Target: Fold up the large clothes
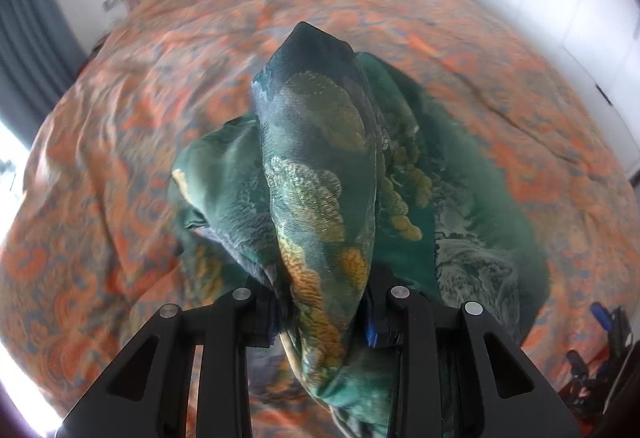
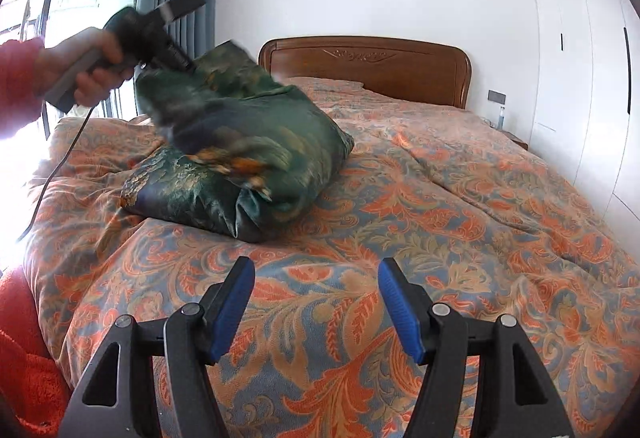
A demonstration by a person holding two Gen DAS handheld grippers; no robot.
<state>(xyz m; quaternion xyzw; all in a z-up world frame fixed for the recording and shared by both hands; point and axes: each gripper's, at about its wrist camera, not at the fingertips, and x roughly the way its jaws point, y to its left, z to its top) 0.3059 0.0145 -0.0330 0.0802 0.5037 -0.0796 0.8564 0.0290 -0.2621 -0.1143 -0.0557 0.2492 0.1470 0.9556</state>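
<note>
In the left wrist view, the left tongs point(image 1: 322, 312) are pinching a fold of the green patterned garment point(image 1: 316, 166), which is trailing toward 12 o'clock over the floral bedspread point(image 1: 120, 142); no writing is reading clearly. In the right wrist view, the right tongs point(image 2: 316, 312) are standing spread and empty over open bedspread, the garment is lying bunched at 10 o'clock near the bed's left edge, and the headboard point(image 2: 364, 64) carving is staying illegible.

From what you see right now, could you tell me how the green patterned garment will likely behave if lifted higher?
Probably floppy: the green garment drapes in loose folds from the left claw, which is shut on it. Its sheen suggests smooth, possibly slippery fabric. Most of it lies heaped on the bedspread, so the rest would likely trail and unfold. The right claw is open and empty.
</note>
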